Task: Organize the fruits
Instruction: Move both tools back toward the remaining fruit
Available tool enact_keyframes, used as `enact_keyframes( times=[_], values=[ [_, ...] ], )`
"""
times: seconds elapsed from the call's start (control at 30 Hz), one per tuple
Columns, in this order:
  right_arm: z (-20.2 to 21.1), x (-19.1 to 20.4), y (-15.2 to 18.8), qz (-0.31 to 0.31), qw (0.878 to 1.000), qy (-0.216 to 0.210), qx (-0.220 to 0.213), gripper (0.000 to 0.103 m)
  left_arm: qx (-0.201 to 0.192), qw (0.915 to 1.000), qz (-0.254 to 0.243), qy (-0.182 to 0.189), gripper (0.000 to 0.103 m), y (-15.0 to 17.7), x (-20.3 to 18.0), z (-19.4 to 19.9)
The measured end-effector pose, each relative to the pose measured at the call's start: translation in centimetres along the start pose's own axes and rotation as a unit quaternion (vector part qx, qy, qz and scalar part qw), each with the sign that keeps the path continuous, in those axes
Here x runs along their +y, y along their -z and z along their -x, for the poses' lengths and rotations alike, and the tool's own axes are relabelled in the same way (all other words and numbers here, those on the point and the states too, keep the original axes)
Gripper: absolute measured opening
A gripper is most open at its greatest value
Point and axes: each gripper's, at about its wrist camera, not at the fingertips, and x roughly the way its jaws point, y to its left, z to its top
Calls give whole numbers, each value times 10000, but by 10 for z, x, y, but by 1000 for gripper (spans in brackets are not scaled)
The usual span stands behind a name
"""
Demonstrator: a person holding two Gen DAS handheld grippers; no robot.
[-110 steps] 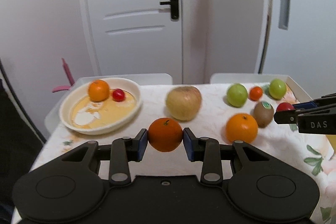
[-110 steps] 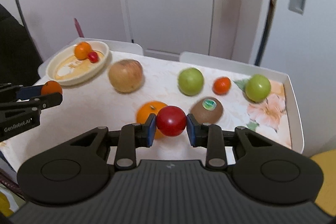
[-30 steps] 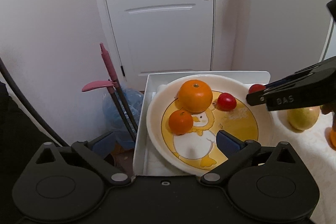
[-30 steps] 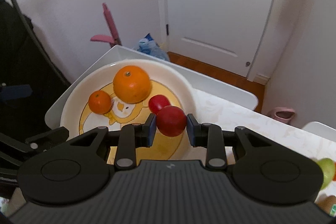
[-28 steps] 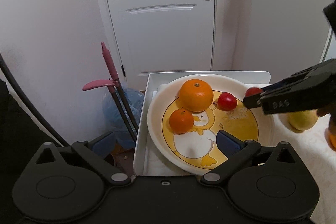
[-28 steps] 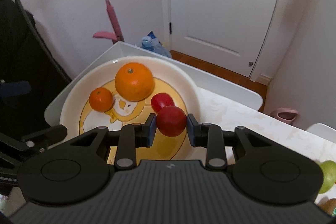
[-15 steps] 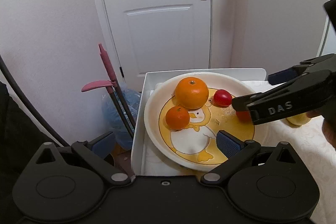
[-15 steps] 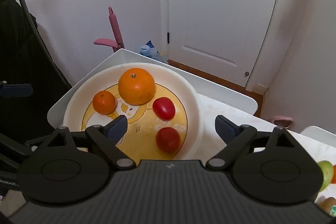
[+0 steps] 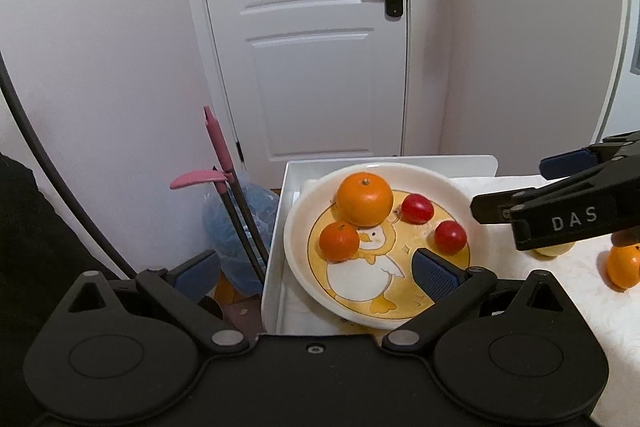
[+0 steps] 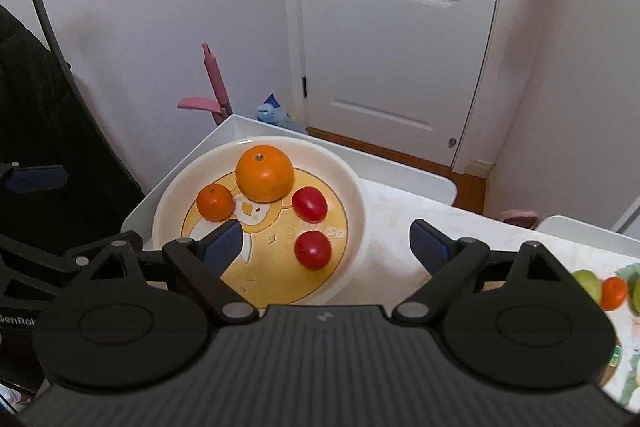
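A pale patterned cloth (image 10: 404,211) covers the white table (image 10: 416,173); beyond stand a white door (image 10: 396,39) and a pink-handled tool (image 10: 214,75). The right gripper (image 10: 322,247) has just sprung wide and holds nothing; the left gripper (image 9: 316,273) gapes empty too. The duck plate (image 10: 354,187) holds a large orange (image 10: 264,173), a small orange (image 10: 215,202) and two red fruits (image 10: 313,249), possibly tomatoes, lying apart.

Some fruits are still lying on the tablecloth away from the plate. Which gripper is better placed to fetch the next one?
Probably the right gripper. Its jaws are open and empty, and it is on the side where the loose orange and green fruit lie. The left gripper, also open, sits at the plate's far edge.
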Motion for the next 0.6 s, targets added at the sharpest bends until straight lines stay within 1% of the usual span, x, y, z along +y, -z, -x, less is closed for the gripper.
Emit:
enact_keyframes(
  times=[0.1,0.33,0.43,0.6],
  values=[
    [16,-4,0,-144,9998,85,-94,103,-91,9999,-45,41,103,-3,-1,10],
    [46,-20,8,-459,9980,412,-160,103,-247,9994,-86,221,103,-10,-7,28],
    [60,-31,14,-551,9969,530,-209,103,-307,9990,-101,313,103,-12,-15,34],
    [81,-57,24,-702,9952,624,-289,103,-410,9985,-164,316,103,-17,-31,43]
  ],
)
